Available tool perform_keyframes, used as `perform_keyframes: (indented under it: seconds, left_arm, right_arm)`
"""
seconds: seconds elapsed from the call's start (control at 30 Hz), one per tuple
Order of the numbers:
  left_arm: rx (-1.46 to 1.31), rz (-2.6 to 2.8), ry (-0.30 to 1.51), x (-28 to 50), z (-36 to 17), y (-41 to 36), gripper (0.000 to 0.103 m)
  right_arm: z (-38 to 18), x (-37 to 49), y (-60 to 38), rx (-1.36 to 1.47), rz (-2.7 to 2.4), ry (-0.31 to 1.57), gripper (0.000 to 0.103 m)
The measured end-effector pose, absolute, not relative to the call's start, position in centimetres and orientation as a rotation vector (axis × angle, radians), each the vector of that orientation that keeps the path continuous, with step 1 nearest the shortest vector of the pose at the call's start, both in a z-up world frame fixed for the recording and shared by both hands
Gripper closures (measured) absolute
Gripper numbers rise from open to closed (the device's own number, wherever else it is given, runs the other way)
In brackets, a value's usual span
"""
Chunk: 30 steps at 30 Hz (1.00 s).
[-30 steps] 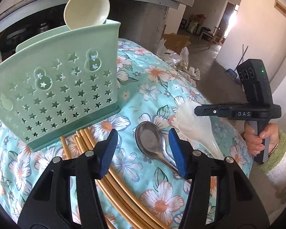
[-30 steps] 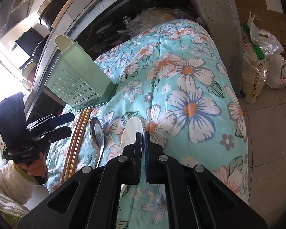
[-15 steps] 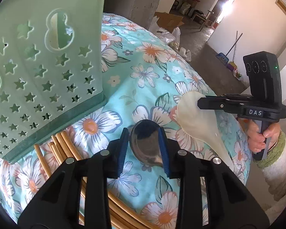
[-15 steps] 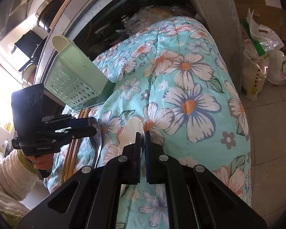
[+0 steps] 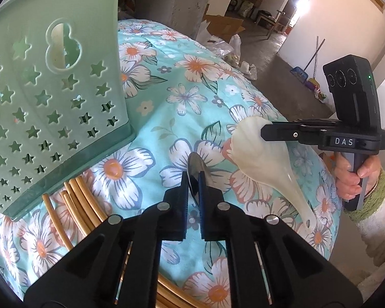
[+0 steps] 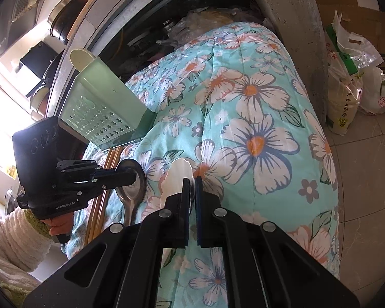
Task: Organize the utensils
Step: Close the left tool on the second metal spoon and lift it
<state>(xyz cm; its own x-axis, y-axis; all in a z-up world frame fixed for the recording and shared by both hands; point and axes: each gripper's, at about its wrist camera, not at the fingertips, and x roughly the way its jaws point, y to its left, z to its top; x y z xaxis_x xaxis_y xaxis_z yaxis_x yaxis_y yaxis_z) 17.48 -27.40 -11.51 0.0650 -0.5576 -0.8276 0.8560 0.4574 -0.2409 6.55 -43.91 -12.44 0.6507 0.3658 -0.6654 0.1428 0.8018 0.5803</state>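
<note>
My left gripper (image 5: 193,179) is shut on the bowl of a metal spoon (image 5: 195,170), held edge-on over the floral cloth; the spoon also shows in the right wrist view (image 6: 132,187). My right gripper (image 6: 191,182) is shut on the bowl of a cream plastic spoon (image 6: 175,177), which shows in the left wrist view (image 5: 263,159) to the right of the metal spoon. A green perforated utensil holder (image 5: 51,97) stands at left with a cream spoon (image 6: 80,57) in it. Wooden chopsticks (image 5: 71,205) lie by its base.
The floral cloth (image 6: 256,118) covers a rounded surface that drops off to the right. A concrete counter (image 6: 290,25) stands behind, with bags (image 6: 346,82) on the tiled floor beside it. Pots (image 6: 66,23) sit on the counter top.
My left gripper moved forward over the metal spoon and closed on its bowl, tipping it on edge. My right gripper stayed shut on the cream spoon.
</note>
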Motion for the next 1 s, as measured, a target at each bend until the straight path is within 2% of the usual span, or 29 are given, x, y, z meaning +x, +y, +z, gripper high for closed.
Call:
perform_keyframes:
  seconds: [0.27, 0.33, 0.4, 0.53, 0.87, 1.0]
  left_arm:
    - [0.343, -1.087, 1.038, 16.7, -10.9, -26.3, 0.097]
    - [0.336, -1.086, 1.033, 16.7, -10.6, -25.8, 0.098]
    - [0.331, -1.085, 1.025, 16.6, -10.3, -25.4, 0.098]
    - [0.314, -1.078, 1.004, 16.4, -9.2, -24.1, 0.099]
    - [0.235, -1.048, 0.911, 15.6, -5.5, -20.4, 0.101]
    - [0.211, -1.027, 0.862, 15.1, -3.7, -18.5, 0.101]
  right_arm:
    - [-12.2, 7.2, -44.0, 0.672, 0.167, 0.885, 0.098]
    - [-12.3, 7.5, -43.9, 0.674, 0.171, 0.893, 0.095]
    - [-12.3, 7.7, -43.9, 0.676, 0.176, 0.897, 0.086]
    - [-12.1, 8.0, -43.8, 0.675, 0.19, 0.894, 0.081]
    - [-12.1, 9.4, -42.8, 0.603, 0.177, 0.935, 0.082]
    - [-11.8, 9.6, -42.2, 0.563, 0.161, 0.947, 0.093]
